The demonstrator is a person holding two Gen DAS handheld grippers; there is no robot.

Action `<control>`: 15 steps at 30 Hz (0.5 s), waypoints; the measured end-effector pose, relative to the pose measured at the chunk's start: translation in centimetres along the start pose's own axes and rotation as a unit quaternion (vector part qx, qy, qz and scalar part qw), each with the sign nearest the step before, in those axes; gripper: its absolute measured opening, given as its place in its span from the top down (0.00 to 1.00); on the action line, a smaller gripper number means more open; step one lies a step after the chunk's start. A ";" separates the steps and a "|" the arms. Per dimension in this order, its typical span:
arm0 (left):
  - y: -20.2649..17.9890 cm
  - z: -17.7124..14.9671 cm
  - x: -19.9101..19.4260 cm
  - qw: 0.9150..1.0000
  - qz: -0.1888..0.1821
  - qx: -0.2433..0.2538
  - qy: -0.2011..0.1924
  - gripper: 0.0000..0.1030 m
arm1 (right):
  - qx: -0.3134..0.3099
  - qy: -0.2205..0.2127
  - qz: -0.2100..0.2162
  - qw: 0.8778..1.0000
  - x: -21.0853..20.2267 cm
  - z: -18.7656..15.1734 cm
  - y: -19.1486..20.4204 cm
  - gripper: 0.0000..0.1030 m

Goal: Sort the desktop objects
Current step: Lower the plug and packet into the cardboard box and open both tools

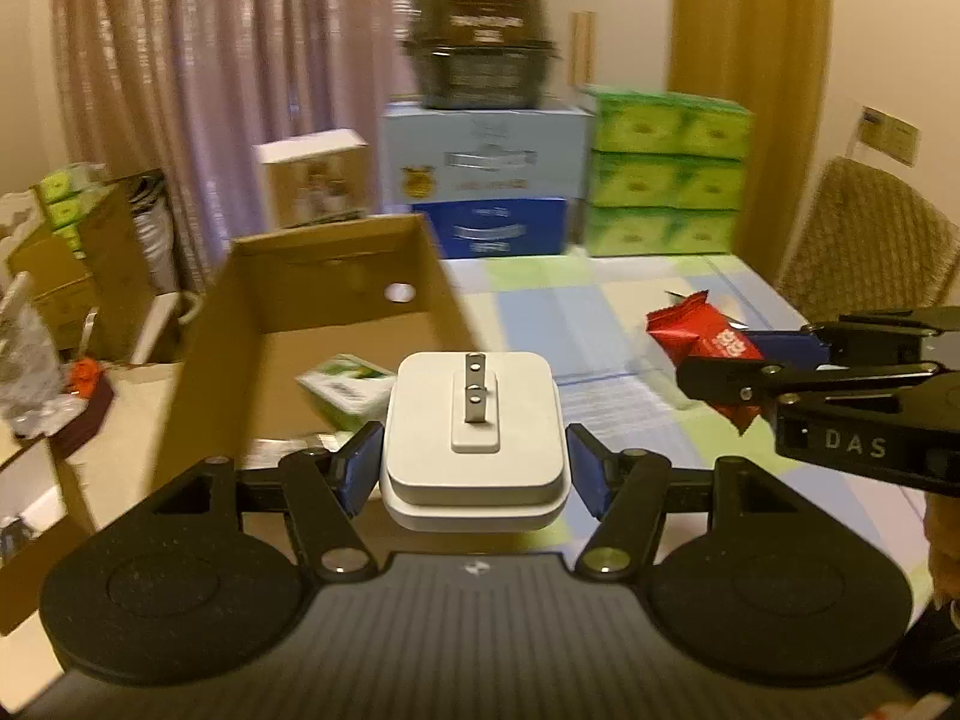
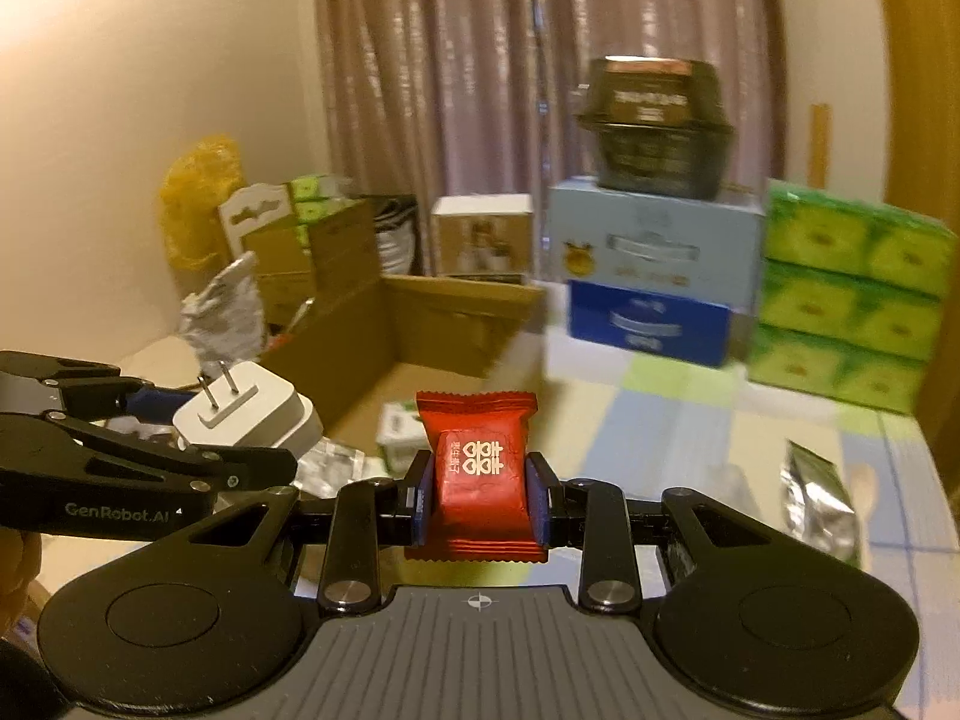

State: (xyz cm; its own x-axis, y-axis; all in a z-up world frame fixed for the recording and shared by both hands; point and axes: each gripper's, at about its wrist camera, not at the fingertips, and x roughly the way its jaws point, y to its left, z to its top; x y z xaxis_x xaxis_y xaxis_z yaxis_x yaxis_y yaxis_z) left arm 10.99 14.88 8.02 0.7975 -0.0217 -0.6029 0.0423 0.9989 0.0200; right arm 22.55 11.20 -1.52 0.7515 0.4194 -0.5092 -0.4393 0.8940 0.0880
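My left gripper [image 1: 474, 456] is shut on a white plug adapter [image 1: 474, 438], prongs pointing up, held above the table just in front of an open cardboard box [image 1: 252, 324]. A green-and-white packet [image 1: 348, 387] lies inside that box. My right gripper [image 2: 480, 498] is shut on a red candy packet [image 2: 480, 468] with gold characters. In the left wrist view the right gripper [image 1: 744, 372] reaches in from the right with the red candy packet [image 1: 708, 339]. The right wrist view shows the left gripper [image 2: 198, 420] at the left carrying the plug adapter [image 2: 252, 414].
Stacked blue boxes [image 1: 486, 180] with a dark container [image 1: 480, 54] on top and green tissue packs [image 1: 666, 180] stand at the table's far edge. A silver foil packet [image 2: 819, 504] lies on the checked tablecloth [image 1: 600, 312]. A wicker chair [image 1: 870, 234] stands at right.
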 end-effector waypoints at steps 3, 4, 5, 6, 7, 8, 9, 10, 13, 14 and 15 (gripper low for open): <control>2.6 0.4 -0.3 1.000 0.022 -0.003 0.003 0.42 | -0.009 0.003 0.012 1.000 1.4 1.0 1.6 0.72; 3.3 0.4 -0.3 1.000 0.027 -0.004 0.005 0.42 | -0.013 0.004 0.015 1.000 1.9 1.2 2.0 0.72; 4.0 0.4 -0.3 0.999 0.032 -0.005 0.006 0.42 | -0.016 0.006 0.018 1.000 2.3 1.4 2.3 0.72; 4.6 0.5 -0.3 0.999 0.036 -0.004 0.008 0.42 | -0.020 0.007 0.021 1.000 2.7 1.6 2.7 0.72; 5.2 0.5 -0.3 0.999 0.040 -0.004 0.009 0.42 | -0.023 0.009 0.022 0.999 3.1 1.9 3.1 0.72; 5.7 0.5 -0.2 0.999 0.042 -0.004 0.010 0.42 | -0.024 0.010 0.024 0.999 3.5 2.1 3.3 0.72; 6.2 0.6 -0.2 0.999 0.044 -0.005 0.011 0.42 | -0.025 0.012 0.025 0.999 3.9 2.3 3.5 0.72; 6.7 0.6 -0.1 0.999 0.046 -0.006 0.011 0.42 | -0.024 0.014 0.026 0.999 4.2 2.4 3.7 0.72; 7.7 0.7 0.4 0.999 0.048 -0.012 0.011 0.42 | -0.025 0.019 0.029 0.999 5.3 2.8 3.9 0.72; 8.1 0.7 0.5 0.999 0.047 -0.015 0.012 0.42 | -0.025 0.021 0.030 0.999 5.6 2.9 3.9 0.72; 8.3 0.7 0.7 0.999 0.046 -0.018 0.013 0.42 | -0.024 0.022 0.029 0.999 6.0 3.0 3.9 0.72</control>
State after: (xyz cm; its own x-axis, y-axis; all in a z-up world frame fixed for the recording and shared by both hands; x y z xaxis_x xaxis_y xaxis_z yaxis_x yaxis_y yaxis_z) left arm 12.33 23.14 8.37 0.7817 0.0712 -0.6196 -0.0526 0.9974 0.0483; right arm 26.84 17.67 -1.65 0.7018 0.4628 -0.5416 -0.5063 0.8589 0.0779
